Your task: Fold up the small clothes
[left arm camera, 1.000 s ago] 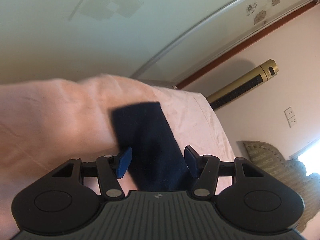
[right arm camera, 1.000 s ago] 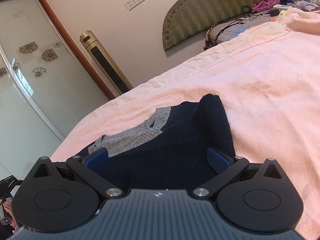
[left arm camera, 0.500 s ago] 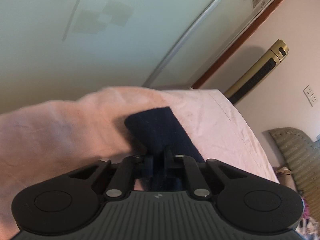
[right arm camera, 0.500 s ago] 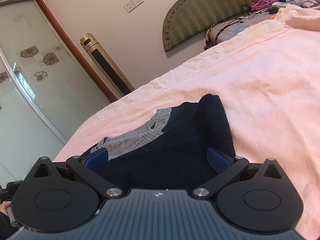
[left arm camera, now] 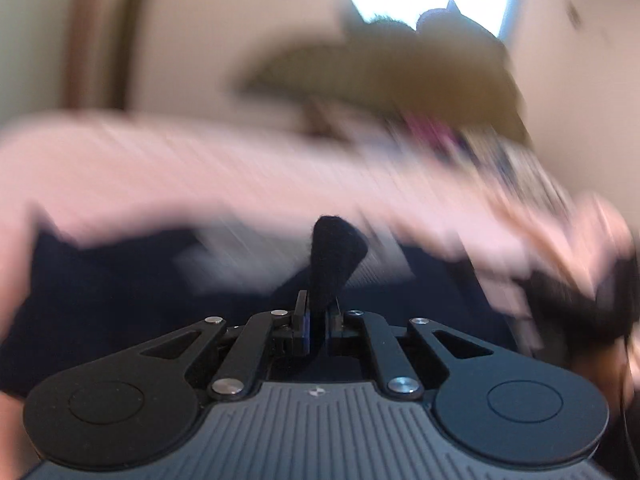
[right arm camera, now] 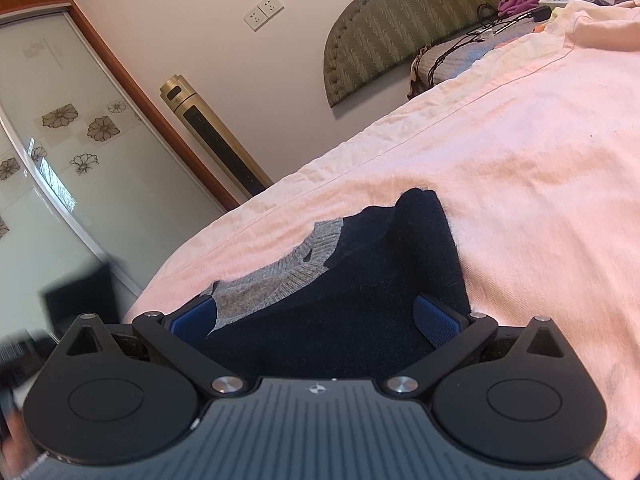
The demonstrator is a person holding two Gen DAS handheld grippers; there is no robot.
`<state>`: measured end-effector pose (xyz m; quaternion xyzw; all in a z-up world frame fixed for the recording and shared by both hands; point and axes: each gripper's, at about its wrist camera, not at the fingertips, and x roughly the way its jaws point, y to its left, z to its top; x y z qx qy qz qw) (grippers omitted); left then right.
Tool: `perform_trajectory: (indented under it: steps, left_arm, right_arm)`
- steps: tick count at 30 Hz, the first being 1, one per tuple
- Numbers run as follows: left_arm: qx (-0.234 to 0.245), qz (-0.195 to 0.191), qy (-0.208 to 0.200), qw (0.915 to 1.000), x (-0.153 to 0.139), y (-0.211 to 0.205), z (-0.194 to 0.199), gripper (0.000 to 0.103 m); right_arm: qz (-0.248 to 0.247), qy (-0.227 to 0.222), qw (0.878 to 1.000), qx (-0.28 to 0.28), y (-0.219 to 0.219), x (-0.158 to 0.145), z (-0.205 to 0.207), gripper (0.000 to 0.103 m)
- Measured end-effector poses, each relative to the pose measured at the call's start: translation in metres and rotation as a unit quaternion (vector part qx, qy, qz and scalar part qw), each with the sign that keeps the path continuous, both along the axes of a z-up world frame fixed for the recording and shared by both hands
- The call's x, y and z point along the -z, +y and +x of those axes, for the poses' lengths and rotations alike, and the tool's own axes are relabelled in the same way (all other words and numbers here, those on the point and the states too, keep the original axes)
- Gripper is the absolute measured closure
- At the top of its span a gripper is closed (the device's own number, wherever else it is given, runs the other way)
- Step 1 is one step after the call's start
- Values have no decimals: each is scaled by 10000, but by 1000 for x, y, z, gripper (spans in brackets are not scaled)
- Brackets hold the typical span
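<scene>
While pinching sleeve [left arm camera: 334,256], left tool [left arm camera: 316,326].

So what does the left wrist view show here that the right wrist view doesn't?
Only the left wrist view shows the left gripper shut on a dark sleeve end, against a motion-blurred room. Only the right wrist view shows the right gripper open over the sweater's grey collar, plus the gold tower unit and wall sockets. Both show the navy sweater on the pink sheet.

Bed [left arm camera: 200,168] and room motion-blurred
</scene>
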<state>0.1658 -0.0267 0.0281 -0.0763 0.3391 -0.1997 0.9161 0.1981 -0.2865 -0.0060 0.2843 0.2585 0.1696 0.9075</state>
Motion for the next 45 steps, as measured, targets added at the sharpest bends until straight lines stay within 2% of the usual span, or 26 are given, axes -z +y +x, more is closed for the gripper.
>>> perform_trajectory:
  steps: [1,2,3,4,5,7,8,9,12,13,14,16,18,19,21,24,28,29,30,31,35,38,39,41,43,45]
  left_arm:
    - [130,132,211,9996,7,-10,-1,95]
    - [115,259,155,9995,8,-15,-10,94]
    - [134,278,51,9995,6,-12,-17,88]
    - [195,189,40,9996,2,-7,-23,76]
    - [217,36,49,9997,-2,-2,-30,69]
    - [43,-235,-44,9997,-8,15,-50,26]
    - [-99,-310,-145,9994,-11,22,-59,20]
    - [-205,-378,-221,9988,-11,30,-71,17]
    - [-386,-457,-150,9981,2,51,-86,17]
    - [-461,-417,-172,9979,7,57,-89,17]
    - [-530,-370,-179,9978,11,60,-89,17]
    - [-701,-441,-67,9965,21,68,-89,17]
    - [-720,-674,-131,9950,22,74,-89,15]
    - [-719,-664,-115,9951,23,74,-89,15]
    - [-700,-604,-110,9957,23,73,-89,15]
    - [-703,-698,-108,9950,25,74,-87,14]
    - [-719,-798,-98,9942,27,76,-85,14]
    - [-719,-807,-103,9941,27,76,-90,14]
    - [-715,-819,-102,9940,28,77,-89,13]
    - [-715,-836,-99,9939,28,78,-88,13]
    - [-724,-906,-93,9932,29,80,-89,13]
    - [-720,-917,-92,9931,30,81,-90,13]
    - [-716,-918,-92,9932,30,82,-89,12]
    - [-711,-924,-92,9931,30,82,-89,12]
    - [-707,-929,-92,9931,30,82,-89,11]
    - [-692,-935,-90,9932,30,82,-89,10]
  right_arm:
    - [10,1,10000,-3,0,0,0,0]
    - [16,1,10000,-5,-1,0,0,0]
    - [15,2,10000,-7,-1,0,0,0]
    - [13,1,10000,-7,-1,0,0,0]
    - [17,1,10000,-10,-1,0,0,0]
    - [33,3,10000,-14,-1,1,0,0]
    - [27,6,10000,-16,-1,1,0,0]
    - [-2,14,10000,-18,-1,0,0,0]
    - [-523,219,9984,-39,11,-13,1,0]
    - [-488,361,9982,5,15,-20,-1,0]
    - [-196,430,9988,-112,18,-27,-3,0]
    - [330,440,9965,-629,31,-40,-8,0]
    - [278,610,9927,-999,52,-48,-7,1]
    - [201,797,9896,-1184,63,-49,-3,4]
    - [96,1205,9817,-1472,81,-43,8,22]
    - [-289,1613,9751,-1493,101,-31,21,33]
    - [-414,1563,9755,-1492,112,-28,21,35]
    - [-443,1592,9743,-1534,113,-28,22,50]
    - [-568,1670,9718,-1565,116,-27,24,82]
    - [-729,1734,9706,-1501,118,-25,26,91]
    - [-921,1342,9744,-1551,113,-43,22,93]
    - [-760,999,9808,-1489,86,-71,22,95]
    - [-876,976,9818,-1377,75,-75,23,95]
    - [-1121,1159,9816,-1019,46,-69,28,95]
    - [-1156,1361,9813,-716,19,-56,30,95]
    - [-1122,1484,9801,-695,7,-46,26,95]
